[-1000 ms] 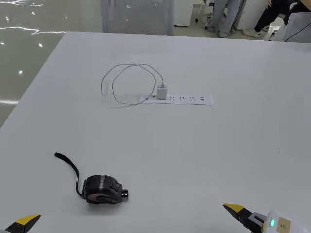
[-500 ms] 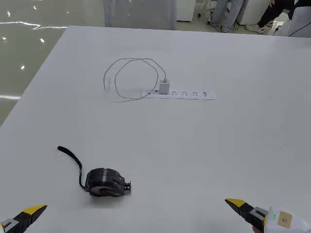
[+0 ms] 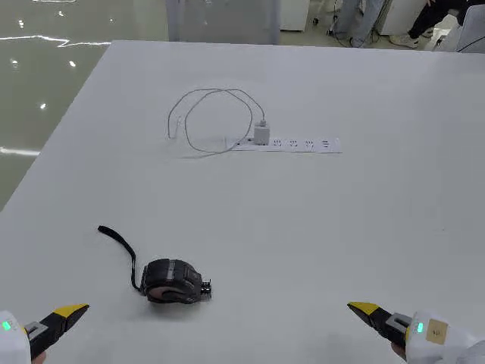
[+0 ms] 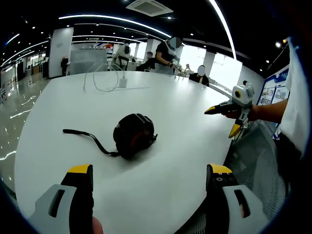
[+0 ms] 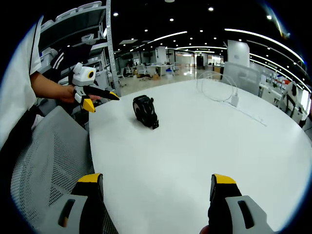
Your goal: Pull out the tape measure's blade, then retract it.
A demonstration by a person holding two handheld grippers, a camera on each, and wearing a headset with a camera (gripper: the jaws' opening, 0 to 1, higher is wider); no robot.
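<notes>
Sideways, tape measure [image 3: 173, 281], blade end rightward.

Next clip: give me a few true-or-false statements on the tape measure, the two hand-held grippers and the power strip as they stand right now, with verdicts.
1. The black round tape measure lies on the white table, gripped by neither hand-held gripper. True.
2. The tape measure's blade is drawn out across the table. False: no length of blade is out.
3. The left hand-held gripper is shut on the tape measure's black strap. False: its jaws stand open, clear of the strap.
4. A white charger is plugged into the flat white power strip. True.
5. The right hand-held gripper is open. True.
</notes>
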